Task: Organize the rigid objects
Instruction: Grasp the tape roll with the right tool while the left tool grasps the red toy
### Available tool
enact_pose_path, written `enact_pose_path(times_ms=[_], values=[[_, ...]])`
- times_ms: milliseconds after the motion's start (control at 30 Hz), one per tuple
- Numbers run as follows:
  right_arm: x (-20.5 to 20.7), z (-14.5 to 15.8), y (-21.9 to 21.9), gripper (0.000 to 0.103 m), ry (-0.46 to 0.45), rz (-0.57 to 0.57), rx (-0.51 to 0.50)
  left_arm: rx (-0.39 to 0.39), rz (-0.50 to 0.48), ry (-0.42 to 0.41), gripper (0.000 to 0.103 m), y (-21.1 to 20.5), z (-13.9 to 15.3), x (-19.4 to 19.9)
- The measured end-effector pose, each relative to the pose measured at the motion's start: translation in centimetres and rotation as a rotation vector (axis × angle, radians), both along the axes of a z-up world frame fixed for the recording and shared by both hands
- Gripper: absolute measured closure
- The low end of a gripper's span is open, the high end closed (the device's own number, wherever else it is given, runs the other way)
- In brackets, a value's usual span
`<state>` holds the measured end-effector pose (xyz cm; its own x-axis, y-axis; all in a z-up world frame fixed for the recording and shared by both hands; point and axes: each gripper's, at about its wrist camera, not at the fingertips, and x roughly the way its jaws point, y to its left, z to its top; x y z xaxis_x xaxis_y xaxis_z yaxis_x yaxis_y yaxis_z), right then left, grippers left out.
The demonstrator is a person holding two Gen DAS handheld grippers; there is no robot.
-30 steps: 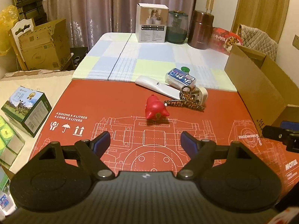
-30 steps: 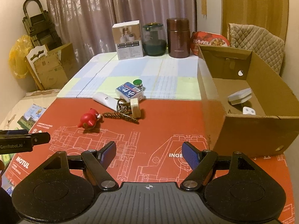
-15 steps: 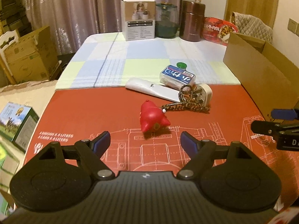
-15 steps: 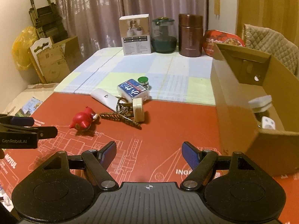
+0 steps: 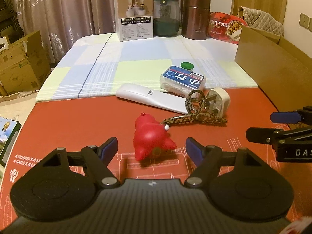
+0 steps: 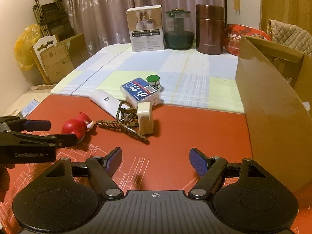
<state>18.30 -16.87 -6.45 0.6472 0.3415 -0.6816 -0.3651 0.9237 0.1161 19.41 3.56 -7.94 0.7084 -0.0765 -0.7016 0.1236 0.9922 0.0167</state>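
Observation:
A red toy figure (image 5: 151,139) lies on the red mat (image 5: 78,120). My left gripper (image 5: 151,149) is open and low, its fingers on either side of the toy's near end without touching it. Behind it lie a white remote (image 5: 150,98), a key bunch with a patterned strap (image 5: 197,115), a white plug (image 5: 220,101), a clear blue-labelled case (image 5: 183,80) and a small green-capped jar (image 5: 186,65). My right gripper (image 6: 155,160) is open and empty above the mat, nearer than the plug (image 6: 144,118). The red toy (image 6: 76,125) shows at its left.
An open cardboard box (image 6: 273,101) stands at the right on the mat. A white carton (image 5: 134,17), a glass jar (image 5: 166,17), a brown flask (image 5: 196,16) and a red food pack (image 5: 226,27) line the table's far edge. Cardboard boxes (image 5: 21,58) sit on the floor at left.
My left gripper has moved forward and down, so the red toy now sits between its fingers. My right gripper has moved forward and lower, toward the plug and keys.

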Motion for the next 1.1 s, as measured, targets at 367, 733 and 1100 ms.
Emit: enact_pose_path(times_ms=[367, 733, 1100], values=[[2.4, -1.5, 0.3, 0.029, 0.017, -0.012, -0.008, 0.110, -0.088, -0.009, 0.046, -1.4, -1.9, 1.4], [3.3, -1.8, 1.0, 0.030, 0.001, 0.011, -0.015, 0.083, -0.062, -0.005, 0.055, -0.9, -1.9, 2.0], [4.7, -1.4, 2.3, 0.062, -0.064, 0.060, -0.014, -0.022, 0.003, -0.008, 0.060, 0.9, -0.8, 2.3]])
